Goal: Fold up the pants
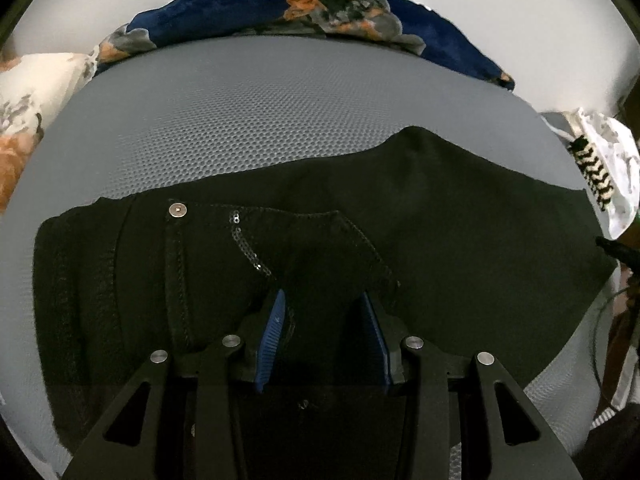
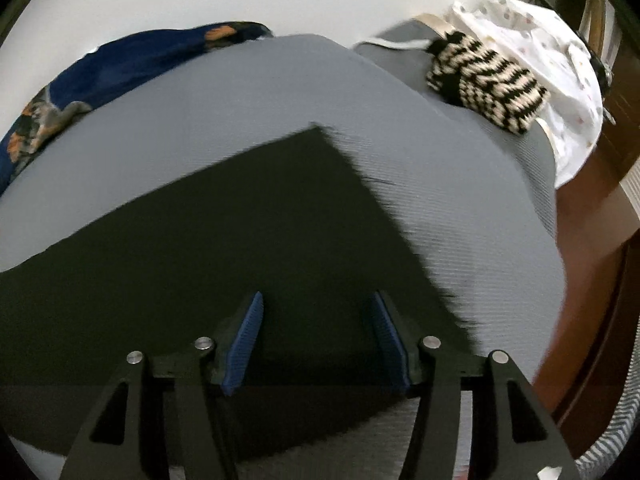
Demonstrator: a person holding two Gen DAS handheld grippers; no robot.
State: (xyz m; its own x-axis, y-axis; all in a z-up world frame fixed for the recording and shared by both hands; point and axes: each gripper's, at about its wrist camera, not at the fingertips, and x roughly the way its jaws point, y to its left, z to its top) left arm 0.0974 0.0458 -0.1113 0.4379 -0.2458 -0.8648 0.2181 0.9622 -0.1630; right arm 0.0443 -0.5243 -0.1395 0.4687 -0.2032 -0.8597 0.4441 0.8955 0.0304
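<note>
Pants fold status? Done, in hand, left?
Done: the black pants lie flat on the grey mesh surface, apparently already folded lengthwise, pocket and rivet up. In hand: nothing; the left hand-held gripper sits over the pocket and the right hand-held gripper over the leg end, both with jaws apart and no cloth pinched. Left: probably a crosswise fold; the pants still look long.

Light: dim, soft, even.
Blur: right wrist view smeared; black pants [image 2: 224, 232] edge streaked.
Edges: fisheye bend, dark corners.
Left wrist view: sharp.
</note>
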